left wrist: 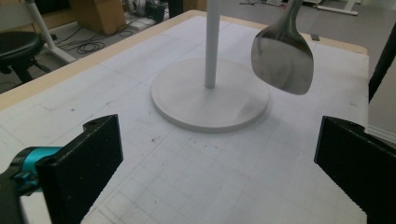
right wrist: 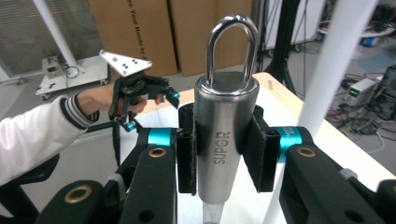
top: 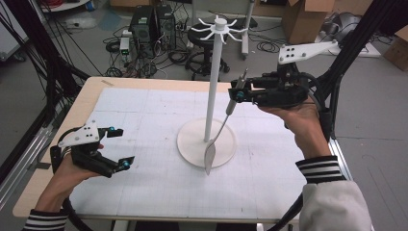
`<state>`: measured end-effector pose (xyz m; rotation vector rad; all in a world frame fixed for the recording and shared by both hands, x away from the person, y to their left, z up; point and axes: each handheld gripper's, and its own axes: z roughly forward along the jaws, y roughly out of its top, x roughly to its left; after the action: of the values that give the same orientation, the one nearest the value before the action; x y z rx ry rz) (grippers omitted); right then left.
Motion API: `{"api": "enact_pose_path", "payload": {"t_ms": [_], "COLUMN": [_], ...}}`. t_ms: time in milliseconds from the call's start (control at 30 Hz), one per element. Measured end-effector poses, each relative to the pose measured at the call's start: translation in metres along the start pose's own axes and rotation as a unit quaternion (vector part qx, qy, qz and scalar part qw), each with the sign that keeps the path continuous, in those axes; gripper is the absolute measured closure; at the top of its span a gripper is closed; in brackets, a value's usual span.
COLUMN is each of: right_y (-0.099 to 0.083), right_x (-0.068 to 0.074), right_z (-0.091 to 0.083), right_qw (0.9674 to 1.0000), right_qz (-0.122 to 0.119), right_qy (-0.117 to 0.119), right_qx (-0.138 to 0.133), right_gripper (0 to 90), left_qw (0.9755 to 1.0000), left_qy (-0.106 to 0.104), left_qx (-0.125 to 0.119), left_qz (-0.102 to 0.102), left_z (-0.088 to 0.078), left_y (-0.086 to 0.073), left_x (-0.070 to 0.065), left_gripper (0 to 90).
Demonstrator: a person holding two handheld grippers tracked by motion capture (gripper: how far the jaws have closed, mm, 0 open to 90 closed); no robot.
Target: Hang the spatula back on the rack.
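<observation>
Right tool (top: 239, 90) clenched on the steel handle of the long polished metal spatula (top: 219, 135); it hangs near-vertical, hanging loop (right wrist: 232, 44) uppermost, blade low over the round base of the white hook-topped stand (top: 214, 82), just beside the pole. Hooks sit well above the loop, so the coming move looks like a lift up along the pole. Left tool (top: 121, 146) released, empty, low over the tabletop (top: 144, 192), well apart.

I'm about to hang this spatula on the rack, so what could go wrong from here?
The spatula hangs blade-down from the right gripper, close to the stand's pole; it may knock the pole. Its hanging loop must go over a thin hook on top, which is easy to miss. The left gripper is open, steadying nothing.
</observation>
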<state>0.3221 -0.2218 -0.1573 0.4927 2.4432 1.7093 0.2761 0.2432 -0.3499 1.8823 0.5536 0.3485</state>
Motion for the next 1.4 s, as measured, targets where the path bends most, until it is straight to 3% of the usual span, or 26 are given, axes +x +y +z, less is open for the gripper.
{"api": "enact_pose_path", "payload": {"t_ms": [167,333,567,1400], "right_y": [0.003,0.007,0.013,0.039], "right_x": [-0.005,-0.010,-0.019,-0.042], "right_z": [-0.002,-0.003,-0.002,0.010], "right_qw": [0.9999,0.9997,0.9994,0.9978], "right_qz": [0.005,0.010,0.011,0.013], "right_qy": [-0.014,-0.022,-0.028,-0.052], "right_qx": [0.002,0.005,0.016,0.040], "right_gripper": [68.9,68.9,68.9,68.9], "left_qw": [0.9999,0.9999,0.9997,0.9995], "left_qy": [0.009,0.005,0.016,0.020], "left_qx": [0.000,-0.003,0.010,0.000], "left_qz": [-0.005,-0.008,-0.017,-0.025], "left_z": [0.000,0.000,-0.002,-0.010], "left_y": [-0.011,-0.016,-0.023,-0.028], "left_x": [0.003,0.003,0.009,0.013], "left_gripper": [1.7,1.7,1.7,1.7]}}
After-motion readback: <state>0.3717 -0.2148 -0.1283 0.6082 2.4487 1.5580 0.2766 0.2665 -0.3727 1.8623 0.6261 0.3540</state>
